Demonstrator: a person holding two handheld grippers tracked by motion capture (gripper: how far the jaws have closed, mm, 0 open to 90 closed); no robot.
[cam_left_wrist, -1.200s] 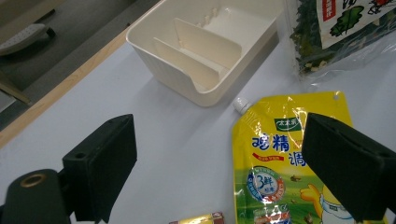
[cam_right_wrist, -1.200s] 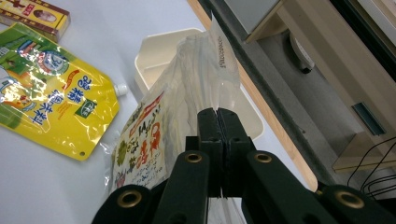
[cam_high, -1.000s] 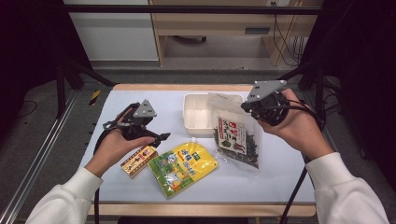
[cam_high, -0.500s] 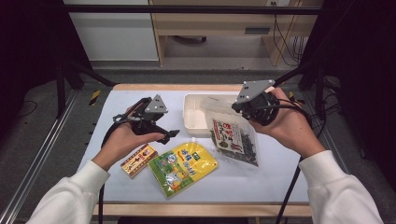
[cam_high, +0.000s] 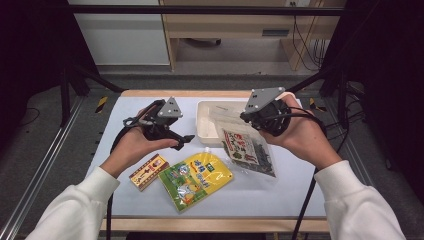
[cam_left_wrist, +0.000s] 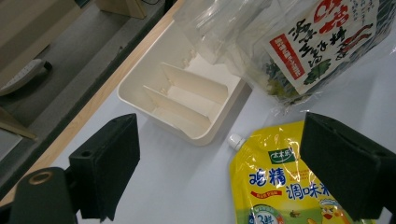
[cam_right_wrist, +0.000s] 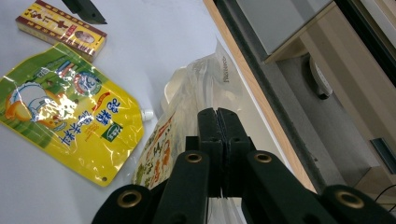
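Since a second ago, we see both hands drawn inward and the clear seaweed packet (cam_high: 247, 147) carried left, so its top now overlaps the white divided tray (cam_high: 207, 125). Our right gripper (cam_high: 250, 120) has its jaws pressed together on the packet's clear top edge; the packet hangs from them and slopes toward us, its lower end on the white table (cam_high: 295, 195). Our left gripper (cam_high: 186, 140), jaws wide apart with nothing between them, hovers left of the tray. A yellow spouted pouch (cam_high: 197, 177) and small box (cam_high: 148, 171) lie nearer us.
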